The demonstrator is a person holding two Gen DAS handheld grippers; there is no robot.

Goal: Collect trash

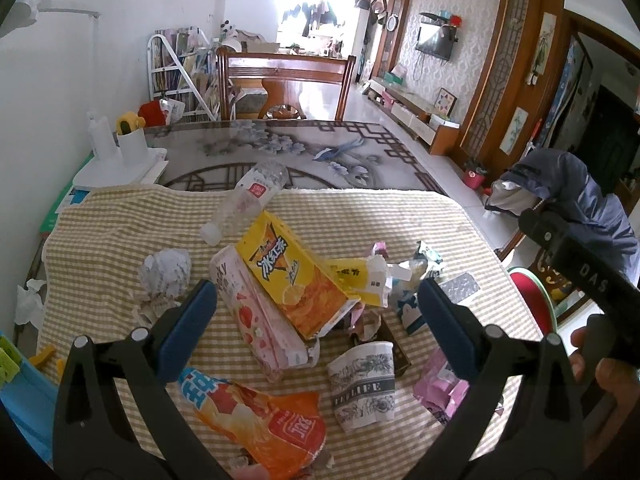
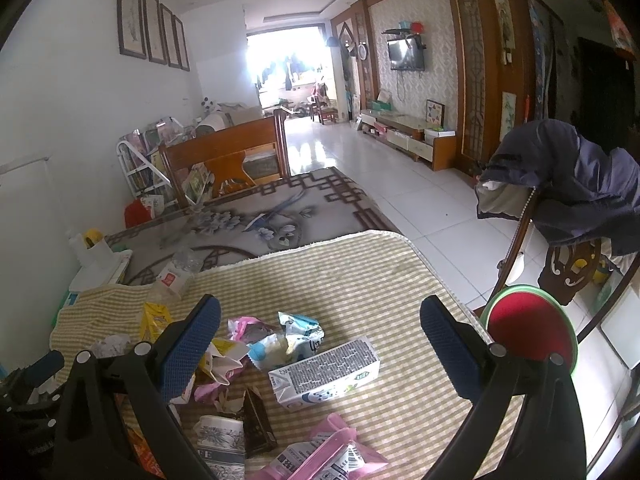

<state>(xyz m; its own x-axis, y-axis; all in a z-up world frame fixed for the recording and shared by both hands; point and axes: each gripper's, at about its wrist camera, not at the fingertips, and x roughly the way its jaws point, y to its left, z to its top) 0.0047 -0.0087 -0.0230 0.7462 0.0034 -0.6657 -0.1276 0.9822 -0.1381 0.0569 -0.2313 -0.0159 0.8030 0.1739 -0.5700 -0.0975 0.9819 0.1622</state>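
Trash lies scattered on a checked cloth (image 1: 100, 232). In the left wrist view I see a yellow iced-tea carton (image 1: 292, 272), a pink Pocky box (image 1: 260, 320), an empty plastic bottle (image 1: 248, 200), a crumpled paper ball (image 1: 166, 272), an orange snack bag (image 1: 260, 420) and a paper cup (image 1: 364, 384). My left gripper (image 1: 316, 304) is open above the carton and the pink box, holding nothing. In the right wrist view my right gripper (image 2: 320, 332) is open above a white milk carton (image 2: 324, 376) and crumpled wrappers (image 2: 288, 340). A pink wrapper (image 2: 328, 452) lies nearer.
The table's far half shows a patterned glass top (image 1: 300, 148). A white holder (image 1: 128, 148) stands at its left edge. A wooden chair (image 1: 284, 80) stands behind. A red round bin (image 2: 528, 328) stands to the right of the table. A chair draped with a blue jacket (image 2: 580, 184) stands beyond.
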